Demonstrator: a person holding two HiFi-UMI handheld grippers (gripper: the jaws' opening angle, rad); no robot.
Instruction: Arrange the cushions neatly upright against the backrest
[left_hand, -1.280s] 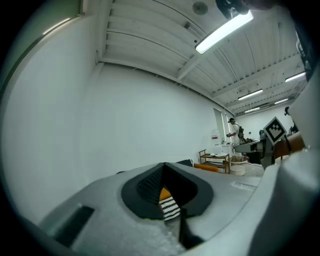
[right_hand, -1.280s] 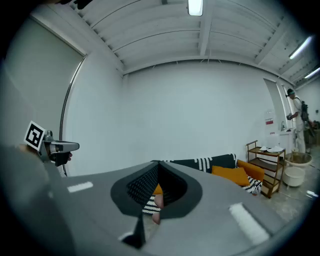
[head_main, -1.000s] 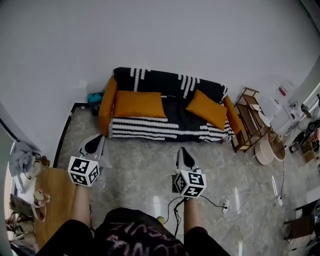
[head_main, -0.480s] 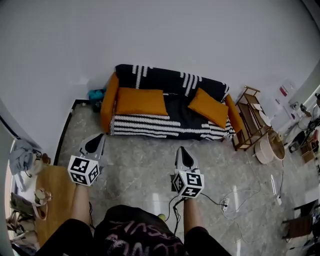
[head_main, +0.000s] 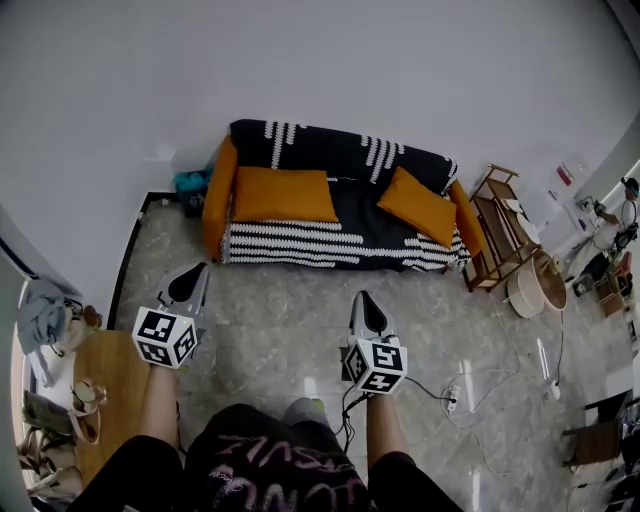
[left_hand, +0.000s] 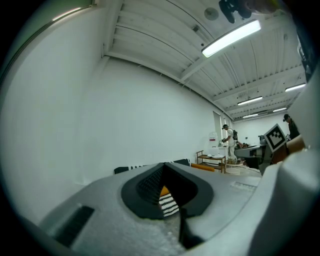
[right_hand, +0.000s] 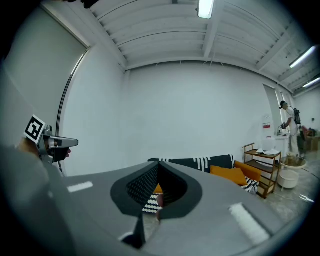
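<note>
My knee has swung forward since a moment ago, so I am walking up to the orange sofa with the black-and-white patterned throw, still well short of it. My left gripper and right gripper are both pinched closed on nothing. The wide orange fabric cushion leans by the left arm; the smaller orange cushion sits askew near the right arm. Nothing is straightened yet. Beside the wooden shelf rack stands a pale round tub; its contents I cannot make out.
</note>
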